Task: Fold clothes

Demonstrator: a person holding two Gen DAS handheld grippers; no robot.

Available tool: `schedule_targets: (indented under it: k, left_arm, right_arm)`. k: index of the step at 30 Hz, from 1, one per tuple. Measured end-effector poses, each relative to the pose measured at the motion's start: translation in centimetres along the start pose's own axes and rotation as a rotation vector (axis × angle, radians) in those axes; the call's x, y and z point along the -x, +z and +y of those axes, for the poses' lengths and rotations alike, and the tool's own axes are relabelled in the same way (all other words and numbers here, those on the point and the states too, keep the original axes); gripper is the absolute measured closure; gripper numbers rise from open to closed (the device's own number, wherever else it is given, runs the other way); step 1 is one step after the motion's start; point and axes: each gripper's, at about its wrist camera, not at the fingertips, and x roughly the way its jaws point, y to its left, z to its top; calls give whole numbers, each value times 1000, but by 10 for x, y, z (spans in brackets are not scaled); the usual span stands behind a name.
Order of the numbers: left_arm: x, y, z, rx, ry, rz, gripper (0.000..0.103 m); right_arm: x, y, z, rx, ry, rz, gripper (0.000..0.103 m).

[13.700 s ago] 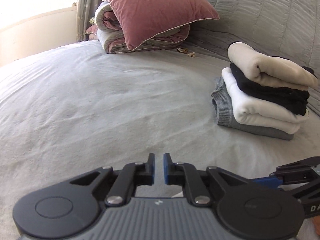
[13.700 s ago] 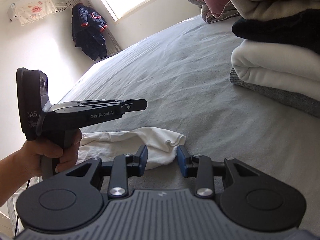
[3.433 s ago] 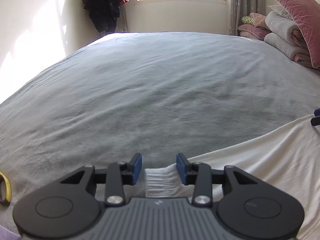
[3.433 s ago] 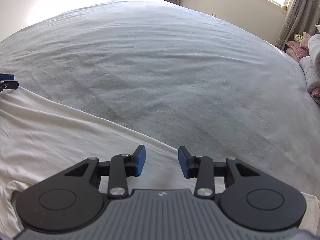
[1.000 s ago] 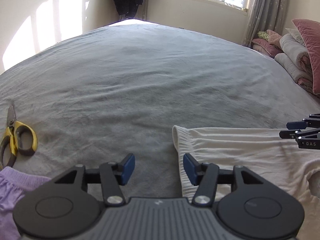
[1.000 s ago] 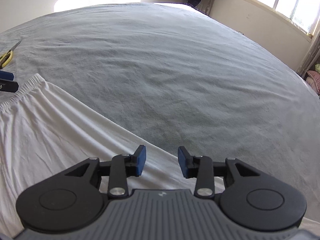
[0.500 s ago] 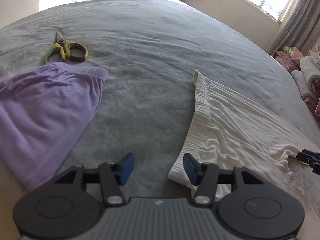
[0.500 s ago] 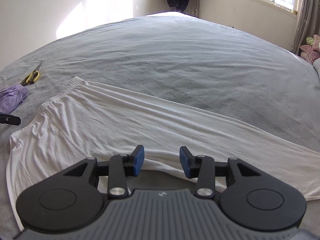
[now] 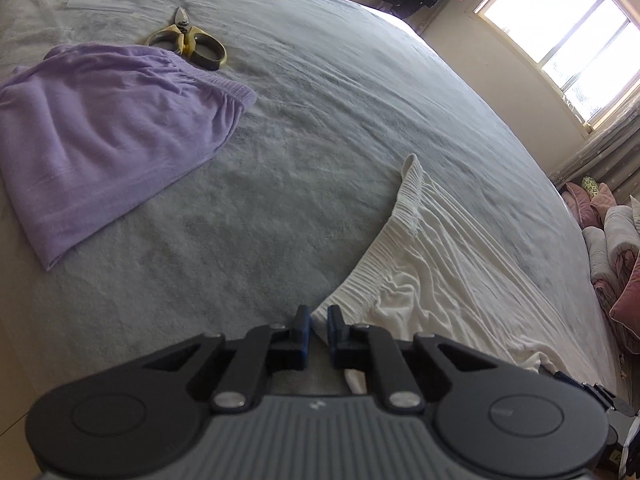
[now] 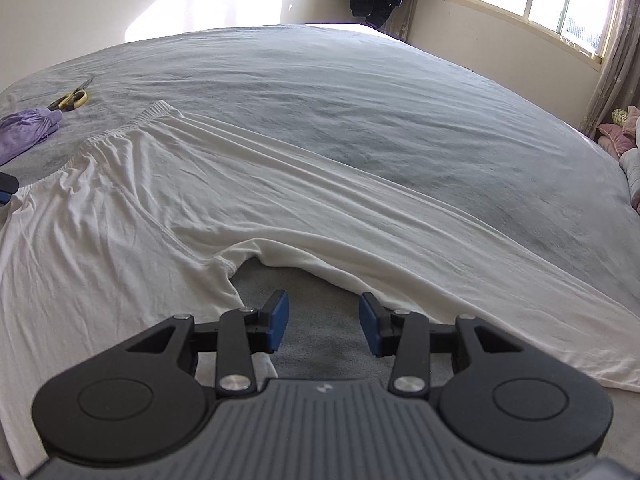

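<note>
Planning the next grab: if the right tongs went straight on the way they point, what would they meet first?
Probably bare grey bedcover between the open right tongs, then the crotch of the white trousers just beyond; depth is unclear.

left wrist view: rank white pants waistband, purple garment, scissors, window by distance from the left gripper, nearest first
1. white pants waistband, at the left gripper, corner between the nearly shut fingers.
2. purple garment, left, farther up the bed.
3. scissors, beyond the purple garment's top edge, upper left.
4. window, on the far wall, upper right.
</note>
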Motion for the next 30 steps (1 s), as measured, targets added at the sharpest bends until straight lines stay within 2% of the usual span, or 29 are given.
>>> schedule_targets:
  k: [4, 6, 7, 8, 9, 12, 16, 19, 21, 25, 26, 27, 30]
  left_arm:
    - [1, -2, -2, -34, 43, -52, 103]
    - [3, -2, 0, -33, 70, -75, 103]
    - [3, -2, 1, -38, 78, -81, 103]
    - [3, -2, 2, -43, 86, -88, 103]
    - [3, -2, 4, -42, 86, -88, 103]
    - [7, -3, 6, -59, 103, -98, 103]
    - [12, -4, 4, -96, 129, -109, 103]
    - [18, -5, -7, -130, 132, -127, 100]
    - [23, -7, -18, -167, 119, -144, 95]
    - [26, -11, -49, -270, 44, -148, 84]
    - [24, -12, -58, -297, 15, -137, 79]
    - [20, -13, -68, -325, -16, -119, 78]
    - [1, -20, -103, -425, -126, -40, 79]
  right_arm:
    - [-10, 3, 8, 101, -26, -16, 60]
    - [-12, 5, 10, 138, -30, -20, 67]
    - [-13, 5, 10, 157, -26, -18, 78]
    - [-14, 6, 11, 176, -24, -12, 98]
    - [-14, 7, 12, 192, -19, -5, 102]
    - [-10, 8, 11, 205, 17, 12, 102]
    - [-4, 0, 5, 159, 68, 38, 102]
    - [-1, -5, 8, 161, 66, 46, 100]
    - [2, -4, 7, 141, 68, 41, 91]
    - [10, -7, -6, 75, 71, 20, 85]
    - [11, -9, -11, 51, 66, 13, 79]
    - [13, -10, -18, 27, 59, 6, 69]
    - [15, -16, -39, -56, 29, -5, 67]
